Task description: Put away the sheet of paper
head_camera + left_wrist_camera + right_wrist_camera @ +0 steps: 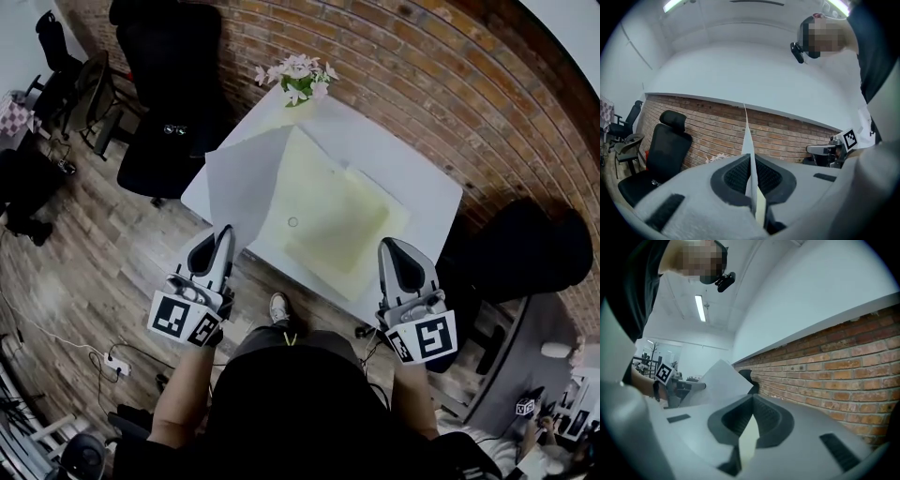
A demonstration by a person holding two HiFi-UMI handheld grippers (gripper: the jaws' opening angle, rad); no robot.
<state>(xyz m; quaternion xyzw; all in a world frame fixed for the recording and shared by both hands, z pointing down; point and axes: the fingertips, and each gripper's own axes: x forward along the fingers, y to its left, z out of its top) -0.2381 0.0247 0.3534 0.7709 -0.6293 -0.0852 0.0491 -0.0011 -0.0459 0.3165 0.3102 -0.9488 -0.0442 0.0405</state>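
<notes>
Left claw [223, 234]: shut flat on the near corner of the sheet of paper [242, 183], which fans up toward 11 o'clock. A pale yellow edge seems pinched in with it.
Right claw [396, 246]: closed on the near right corner of the pale yellow folder [333, 220], at 1 o'clock.
Why two grips: probably to hold the limp folder spread so the sheet can slide inside.
Table [412, 169]: white, beneath both, with flowers [298, 77] at its far edge, 12 o'clock.
</notes>
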